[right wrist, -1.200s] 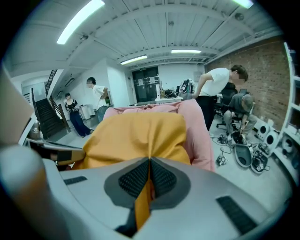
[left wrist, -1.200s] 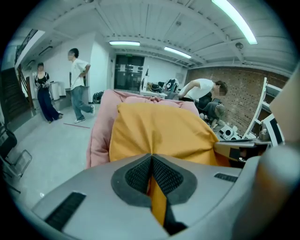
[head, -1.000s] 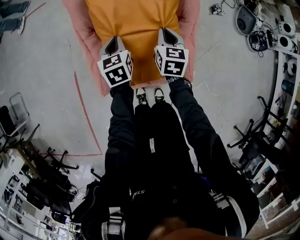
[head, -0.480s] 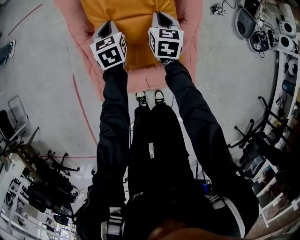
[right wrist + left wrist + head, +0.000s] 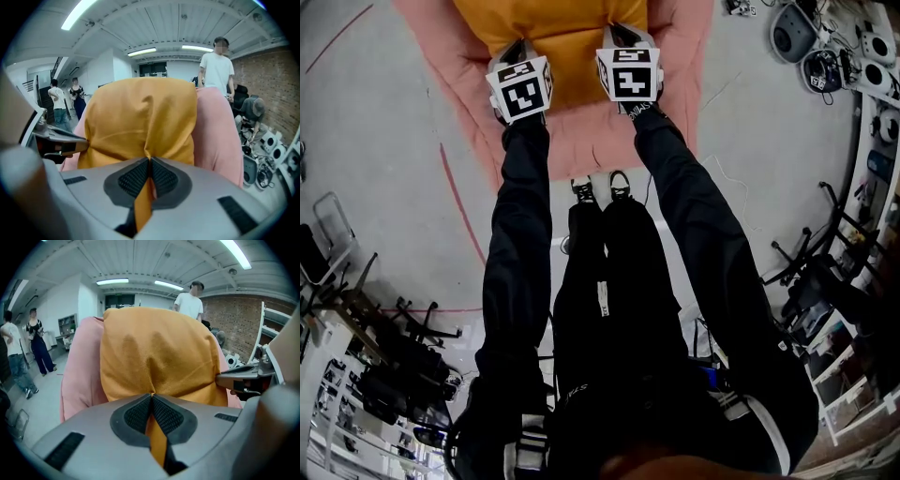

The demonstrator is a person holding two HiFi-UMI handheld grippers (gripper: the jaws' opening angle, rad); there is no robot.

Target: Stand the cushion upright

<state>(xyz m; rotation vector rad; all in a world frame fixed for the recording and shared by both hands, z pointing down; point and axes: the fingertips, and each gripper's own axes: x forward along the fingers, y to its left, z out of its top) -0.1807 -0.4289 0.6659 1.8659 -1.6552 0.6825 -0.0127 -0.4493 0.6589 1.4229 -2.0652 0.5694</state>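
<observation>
Looking down in the head view, the person's shoes (image 5: 600, 190) stand on the grey floor (image 5: 394, 141), just at the near edge of a pink pad (image 5: 581, 141). Both arms, in black sleeves (image 5: 520, 244), are stretched forward over this pad. The left gripper (image 5: 517, 49) and the right gripper (image 5: 624, 34) sit side by side at the near edge of the orange cushion (image 5: 553, 23), which rests against the pink pad.

In the left gripper view the jaws are pressed together on a fold of the orange cover, and a strip of this cloth passes between the pads (image 5: 138, 416). The right gripper view shows the same: its jaws are closed tightly on a pinch of the cushion's cover. Behind the cushion the pink pad shows on both sides. Farther away a person in a white shirt (image 5: 216, 70) stands near a brick wall (image 5: 267, 89), and two more people (image 5: 28, 343) stand at the left.
</observation>
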